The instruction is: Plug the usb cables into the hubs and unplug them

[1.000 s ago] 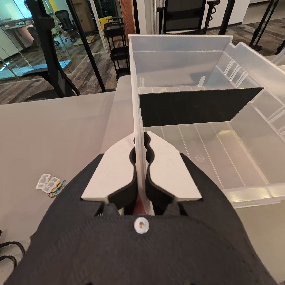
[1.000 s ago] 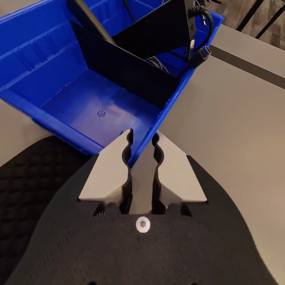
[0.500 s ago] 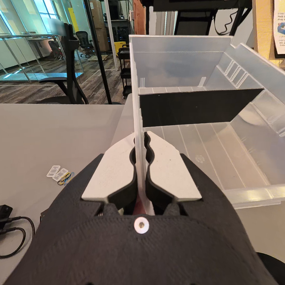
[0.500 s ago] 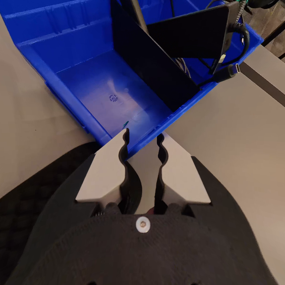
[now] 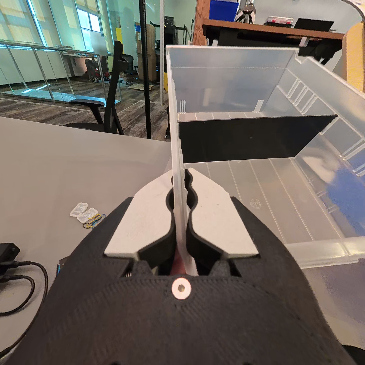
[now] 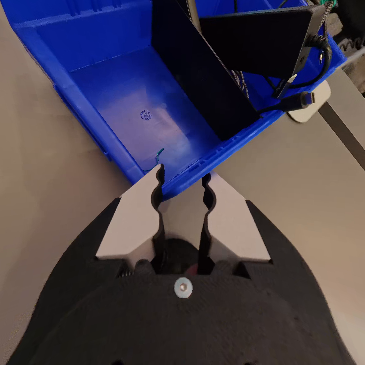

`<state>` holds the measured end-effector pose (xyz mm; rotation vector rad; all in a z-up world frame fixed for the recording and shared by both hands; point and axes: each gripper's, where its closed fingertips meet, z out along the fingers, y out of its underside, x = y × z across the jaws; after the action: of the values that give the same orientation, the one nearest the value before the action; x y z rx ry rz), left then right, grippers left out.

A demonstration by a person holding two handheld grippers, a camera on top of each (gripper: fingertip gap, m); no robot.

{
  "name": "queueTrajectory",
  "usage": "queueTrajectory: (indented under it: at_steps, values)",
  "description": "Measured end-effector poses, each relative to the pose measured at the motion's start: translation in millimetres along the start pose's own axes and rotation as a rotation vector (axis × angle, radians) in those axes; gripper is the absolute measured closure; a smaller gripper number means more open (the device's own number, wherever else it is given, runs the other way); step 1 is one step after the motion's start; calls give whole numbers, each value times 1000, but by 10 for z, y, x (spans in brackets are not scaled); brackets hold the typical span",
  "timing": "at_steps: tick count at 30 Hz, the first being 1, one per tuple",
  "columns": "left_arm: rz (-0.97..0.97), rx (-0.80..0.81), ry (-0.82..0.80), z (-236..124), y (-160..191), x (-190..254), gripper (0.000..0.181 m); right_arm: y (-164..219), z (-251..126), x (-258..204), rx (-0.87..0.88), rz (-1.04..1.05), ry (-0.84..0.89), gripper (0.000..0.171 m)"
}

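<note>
Left hand-held gripper point(image 5: 180, 173) clamped on the side wall of the clear bin point(image 5: 325, 85), apparently to reposition it, while the right hand-held gripper point(image 6: 182, 173), parted and empty, straddles a corner of the blue bin point(image 6: 83, 110) holding USB cables point(image 6: 290, 100) on the counter point(image 6: 276, 187).

The clear, frosted plastic bin point(image 5: 233, 83) looks smooth and semi-glossy; its black divider panel point(image 5: 246, 138) is matt. The blue plastic bin point(image 6: 110, 102) shines glossily, on a smooth matt grey surface point(image 6: 276, 187).
</note>
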<state>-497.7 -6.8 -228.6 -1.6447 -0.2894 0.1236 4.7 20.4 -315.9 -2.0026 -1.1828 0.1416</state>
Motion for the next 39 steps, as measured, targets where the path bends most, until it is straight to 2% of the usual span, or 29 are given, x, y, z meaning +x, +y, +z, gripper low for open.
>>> queueTrajectory:
  at_steps: [8,19,31,39]
  values:
    - [-122,59,-50,-96,-100,-371,177,-540,363,-403,50,13,-93,134]
    - [-138,159,-109,-274,-311,-763,177,-1271,903,-917,102,33,-176,126]
    - [-209,266,-111,-466,-515,-1036,177,-2017,1588,-1082,141,53,-180,125]
    - [-242,333,-24,-504,-655,-978,177,-2351,1972,-1060,133,49,-192,127]
